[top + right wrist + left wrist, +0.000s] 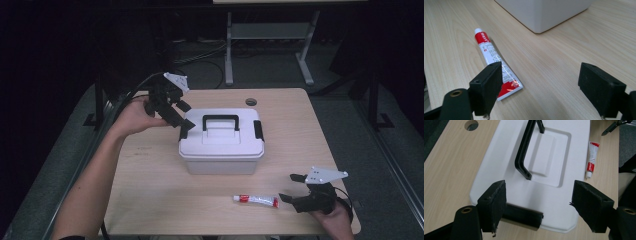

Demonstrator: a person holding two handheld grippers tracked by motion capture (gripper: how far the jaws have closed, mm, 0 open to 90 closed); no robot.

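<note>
**Storage box: left latch approach, both grippers empty**

High view: white storage box [221, 142] sits mid-table [150, 200], lid on. The left gripper [184, 116] is at the box's left latch [184, 129]. The right gripper [292, 188] rests near a red-and-white tube [256, 200].

Left gripper view: jaws stand wide over the lid's end, one pad beside the latch [522, 216], gripping nothing.

Right gripper view: jaws spread wide, empty; the tube [496, 63] lies just ahead.
</note>
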